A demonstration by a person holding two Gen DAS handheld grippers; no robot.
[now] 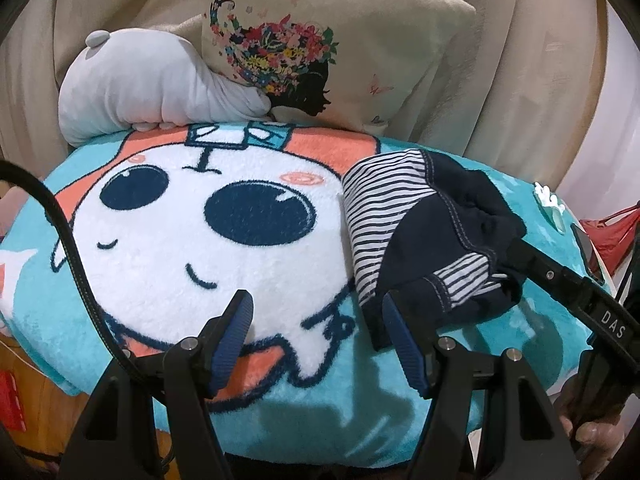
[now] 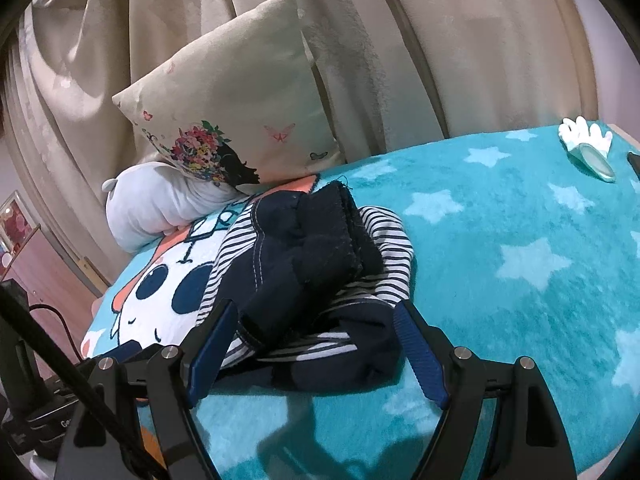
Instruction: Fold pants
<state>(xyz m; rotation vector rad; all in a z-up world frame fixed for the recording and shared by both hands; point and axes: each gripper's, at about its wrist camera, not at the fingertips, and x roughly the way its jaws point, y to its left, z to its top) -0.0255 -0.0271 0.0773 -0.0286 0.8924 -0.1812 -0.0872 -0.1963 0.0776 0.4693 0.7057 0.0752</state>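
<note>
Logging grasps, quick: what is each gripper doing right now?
Left gripper: open, empty, over the blanket.
Right gripper: open around the pants, pads not pressing them.

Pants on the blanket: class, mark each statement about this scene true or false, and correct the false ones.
1. The pants are navy with striped parts. True.
2. The pants lie flat and spread out. False: they sit in a bunched heap on the blanket.
3. The left hand-held gripper is shut on the pants. False: it is open, over the cartoon face beside them.
4. The right hand-held gripper is open with the near end of the pants between its fingers. True.
5. A floral cushion leans behind the blanket. True.
6. The blanket is plain red. False: it is teal with pale stars.
</note>
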